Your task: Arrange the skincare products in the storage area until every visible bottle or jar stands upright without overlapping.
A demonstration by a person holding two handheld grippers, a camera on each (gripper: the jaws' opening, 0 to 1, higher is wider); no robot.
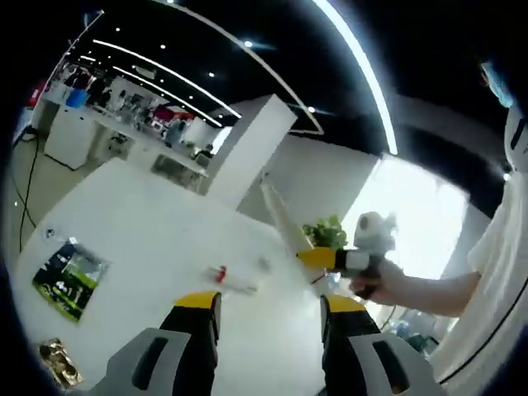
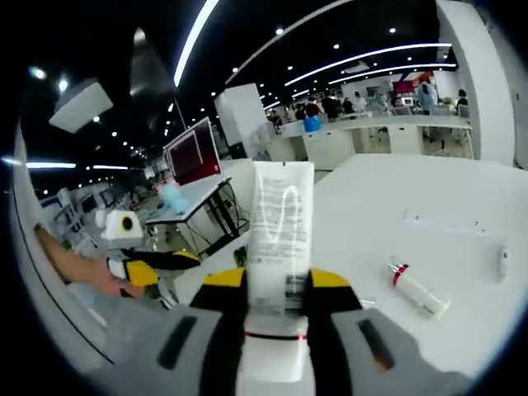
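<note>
My grippers (image 1: 270, 318) have grey bodies and black jaws capped yellow; I see a white short sleeve (image 1: 495, 256).

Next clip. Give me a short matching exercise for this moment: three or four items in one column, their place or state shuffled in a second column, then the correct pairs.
Items
1. White squeeze tube with grey print
2. Small white bottle with a red band
3. Left hand-held gripper
4. Green and black printed card

Places or states
A. Lying on its side on the white table
B. Lying flat near the table's edge
C. Clamped between the jaws of the right hand-held gripper
D. Jaws apart, holding nothing

Pairs: 1-C, 2-A, 3-D, 4-B
</note>
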